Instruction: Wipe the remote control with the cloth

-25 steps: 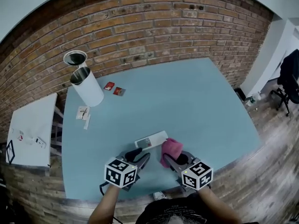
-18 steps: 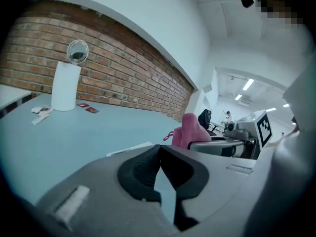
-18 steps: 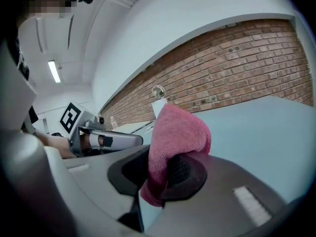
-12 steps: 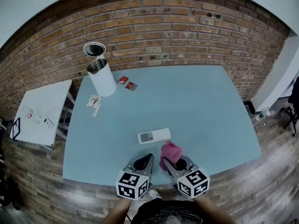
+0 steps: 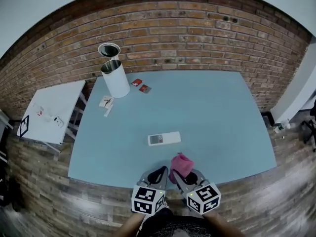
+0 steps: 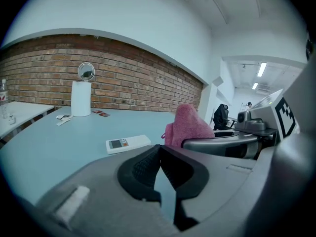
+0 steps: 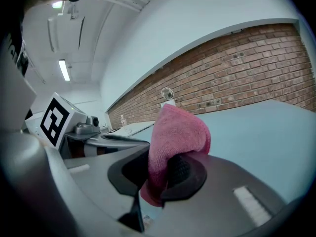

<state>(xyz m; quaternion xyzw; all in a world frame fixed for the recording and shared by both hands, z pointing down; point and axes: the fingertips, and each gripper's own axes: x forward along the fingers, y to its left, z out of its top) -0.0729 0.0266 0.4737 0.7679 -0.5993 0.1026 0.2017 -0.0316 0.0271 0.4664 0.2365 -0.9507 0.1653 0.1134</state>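
A white remote control (image 5: 164, 138) lies flat on the blue table (image 5: 207, 107), near the middle, also in the left gripper view (image 6: 127, 143). Both grippers hover at the table's near edge, short of the remote. My right gripper (image 5: 177, 174) is shut on a pink cloth (image 5: 181, 164), which stands up bunched from its jaws (image 7: 173, 137). My left gripper (image 5: 159, 174) is shut with nothing between its pads (image 6: 158, 168). The pink cloth (image 6: 190, 126) shows to its right in the left gripper view.
A white cylinder bin (image 5: 115, 78) with a round lid (image 5: 109, 50) behind it stands at the table's far left corner. Two small red packets (image 5: 140, 85) and white paper scraps (image 5: 106, 103) lie near it. A white side table (image 5: 52, 113) stands left. A brick wall (image 5: 197, 33) runs behind.
Both grippers have drawn back from the remote toward the table's near edge. The left gripper's jaws, open a second ago, have shut. The cloth stays in the right gripper.
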